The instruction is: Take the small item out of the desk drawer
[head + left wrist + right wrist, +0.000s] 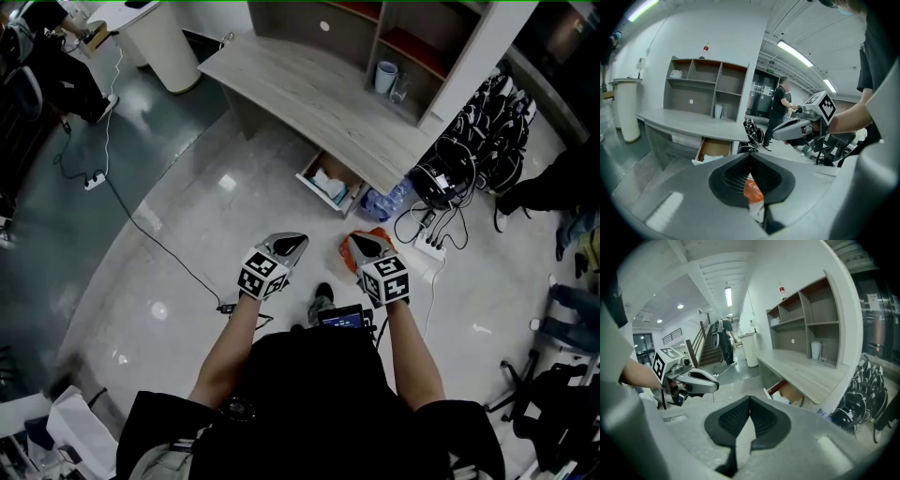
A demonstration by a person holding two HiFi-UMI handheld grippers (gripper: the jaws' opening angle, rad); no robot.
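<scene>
The left grey two-jaw gripper (750, 158), held by the person, has its black ribbed pads (736, 176) pressed together at the tips. An orange and white crinkled patch (753, 190) shows in the slit lower down; whether it is pinched there or lies on the floor beyond cannot be told. The right grey gripper (749, 400), just beside it, is fully closed with nothing between its jaws.

In the head view both hang side by side over the glossy pale floor (187, 244), with an orange thing (352, 246) showing under the right one. Well ahead, a small open drawer (309, 187) juts from beneath the front edge of the pale grey wooden desk (309, 94). It holds white and light-blue bits (330, 184); which of them is the small item is too small to tell.

As I judge it, the drawer is already open. Reaching in, gripping and lifting out seem left to do, unless the orange patch is the item.
</scene>
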